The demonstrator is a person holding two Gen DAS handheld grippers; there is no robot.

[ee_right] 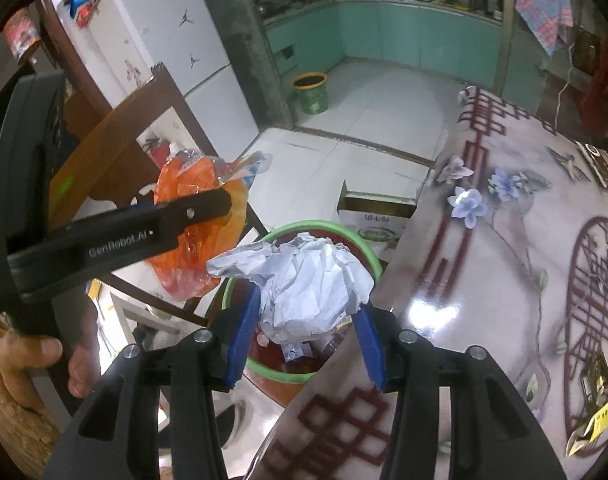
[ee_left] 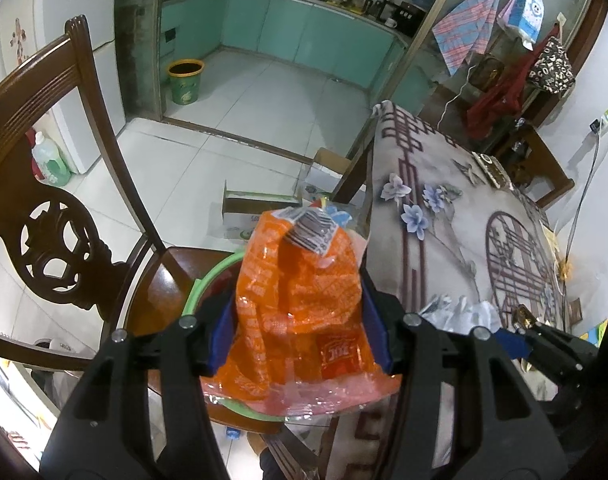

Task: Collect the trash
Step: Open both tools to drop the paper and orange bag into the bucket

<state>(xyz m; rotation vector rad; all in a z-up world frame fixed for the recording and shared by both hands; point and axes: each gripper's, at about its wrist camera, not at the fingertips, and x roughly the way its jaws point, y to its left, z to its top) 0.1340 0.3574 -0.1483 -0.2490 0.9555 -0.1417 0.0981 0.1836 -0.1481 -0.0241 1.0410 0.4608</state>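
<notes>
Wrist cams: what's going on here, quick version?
A person is collecting trash with two handheld claws. The left claw is shut on an orange plastic wrapper, held above the green-rimmed bin on the chair. The right claw grips a crumpled white paper over the same bin, beside the table. Neither piece is dropped yet.

Home dining area: fridge, wooden chair, teal kitchen cabinets (beyond doorway).

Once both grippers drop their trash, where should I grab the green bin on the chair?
Pinch the bin's green rim from above, one finger inside, one outside, on the side away from the table. The rim is a thin open lip; the wall looks too wide to span.
</notes>
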